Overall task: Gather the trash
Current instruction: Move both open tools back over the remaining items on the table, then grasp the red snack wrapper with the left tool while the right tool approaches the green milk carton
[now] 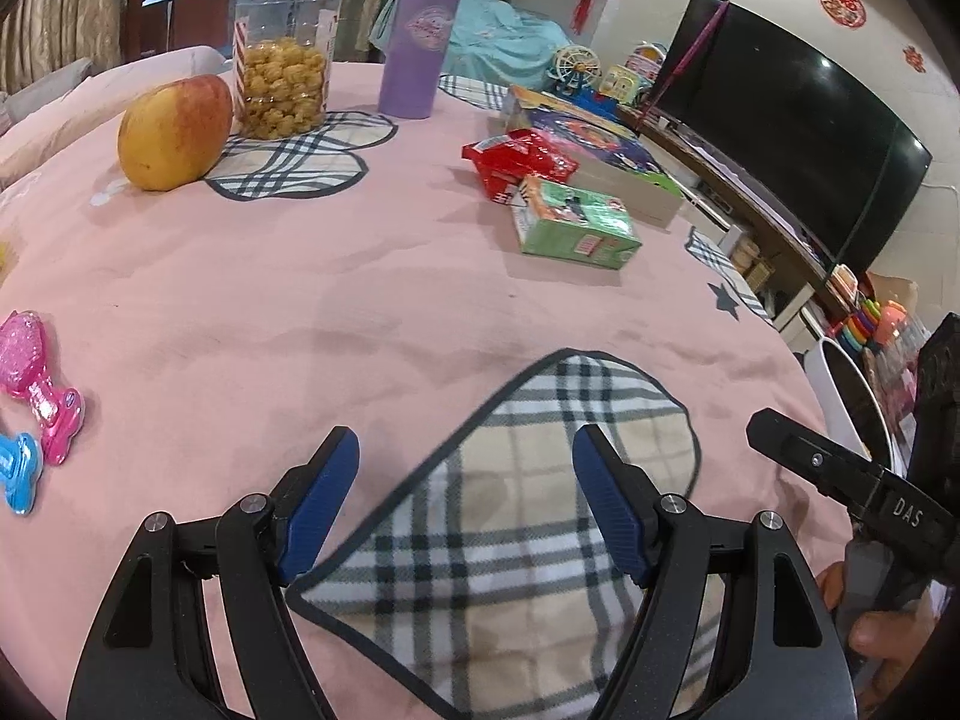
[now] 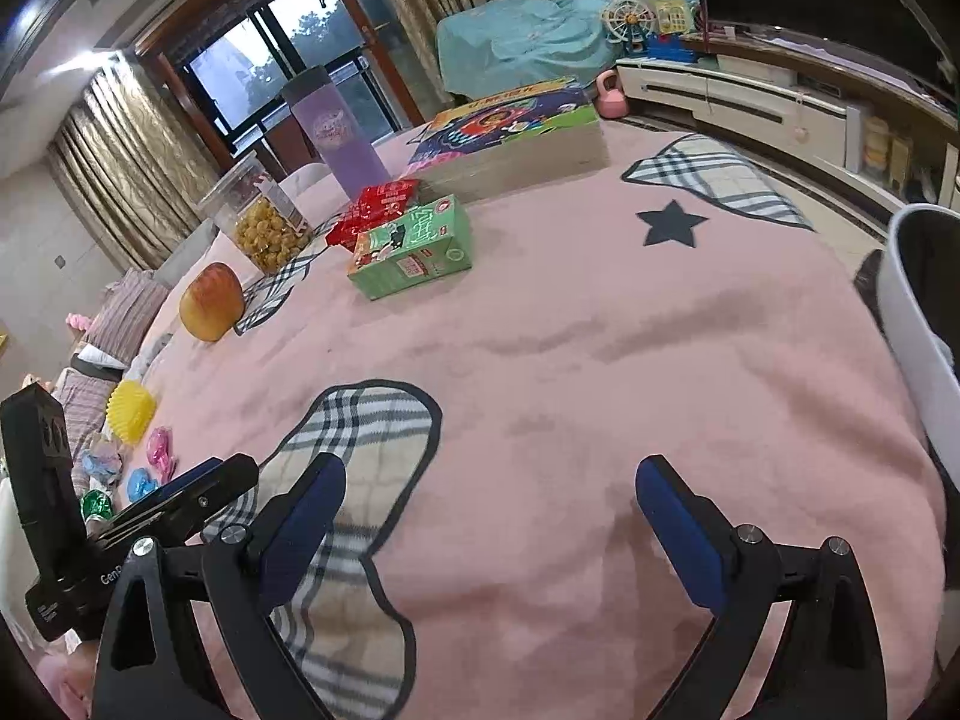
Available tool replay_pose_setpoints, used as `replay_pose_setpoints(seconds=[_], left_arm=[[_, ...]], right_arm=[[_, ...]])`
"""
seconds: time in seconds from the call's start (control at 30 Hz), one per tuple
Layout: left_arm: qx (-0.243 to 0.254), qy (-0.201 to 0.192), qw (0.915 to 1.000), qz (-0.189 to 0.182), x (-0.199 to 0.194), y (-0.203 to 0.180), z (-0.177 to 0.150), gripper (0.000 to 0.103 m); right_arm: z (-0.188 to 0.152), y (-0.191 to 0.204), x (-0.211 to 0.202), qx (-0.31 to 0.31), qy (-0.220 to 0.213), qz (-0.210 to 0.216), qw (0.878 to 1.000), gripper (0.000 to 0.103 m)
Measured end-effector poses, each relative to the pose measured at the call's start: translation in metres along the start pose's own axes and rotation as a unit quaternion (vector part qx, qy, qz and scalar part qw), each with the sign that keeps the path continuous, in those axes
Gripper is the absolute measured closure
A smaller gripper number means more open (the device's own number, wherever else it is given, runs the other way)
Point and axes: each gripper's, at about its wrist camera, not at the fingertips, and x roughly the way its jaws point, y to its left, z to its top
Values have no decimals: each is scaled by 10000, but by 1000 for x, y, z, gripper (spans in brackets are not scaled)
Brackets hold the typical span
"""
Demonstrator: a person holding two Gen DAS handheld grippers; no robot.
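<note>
I keep both the left hand-held gripper [image 1: 465,450] and right hand-held gripper [image 2: 489,480] spread and empty, short of the green carton [image 1: 573,222], with the red wrapper [image 1: 519,159] just behind it, probably trash.

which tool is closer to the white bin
Right. The right tool hovers open over the pink cloth with the white bin just off its right side; the left tool sits farther away, with the right one between it and the bin.

You've got a pink cloth [image 1: 360,312] with grey plaid patches [image 1: 516,516], a green carton [image 1: 573,222], a red wrapper [image 1: 519,159], a purple tumbler [image 1: 420,42], and a yellow-red apple [image 1: 174,132].
</note>
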Motion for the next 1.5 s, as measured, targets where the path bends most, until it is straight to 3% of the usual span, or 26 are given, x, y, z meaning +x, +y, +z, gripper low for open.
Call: replay_pose_setpoints(seconds=[0.73,0.93,1.1,1.33,1.5], left_arm=[[-320,5,9993,207,8,40,23,28],[-368,-7,9990,250,14,50,35,28],[-366,8,9990,242,21,54,46,28],[-157,41,9998,116,38,37,63,28],[147,-33,9999,51,56,13,90,28]], right_arm=[[51,57,69,-611,-35,98,9981,4],[65,64,95,-692,36,-141,9975,4],[79,58,107,-555,49,-191,9983,5],[81,21,97,-208,-106,-699,9973,5],[78,-14,74,188,-110,-464,9987,5]])
